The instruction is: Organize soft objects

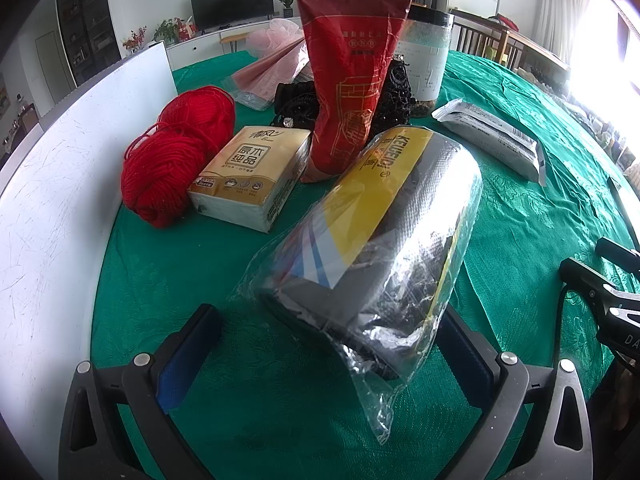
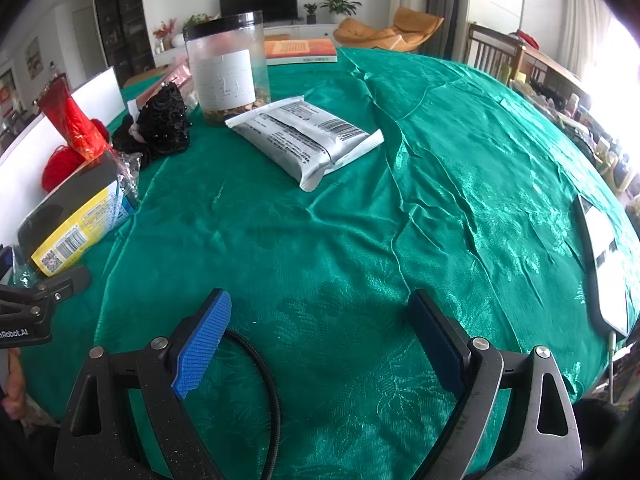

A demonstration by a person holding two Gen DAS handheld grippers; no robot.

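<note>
Wrapped roll [image 1: 384, 236] between spread left gripper [image 1: 328, 344] jaws, untouched.
Soft, light, slippery film; grab mid-body. Right gripper [image 2: 320, 340] spread, 6 o'clock.

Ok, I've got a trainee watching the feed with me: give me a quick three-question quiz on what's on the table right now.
1. True or false: the left gripper is shut on the plastic-wrapped grey roll.
2. Which thing lies nearest the red yarn? A) tissue pack B) clear jar C) silver packet
3. Fill in: the red snack bag stands ____ on the green tablecloth.

Key: 1 false, the jaws stand open around it; 2 A; 3 upright.
</note>
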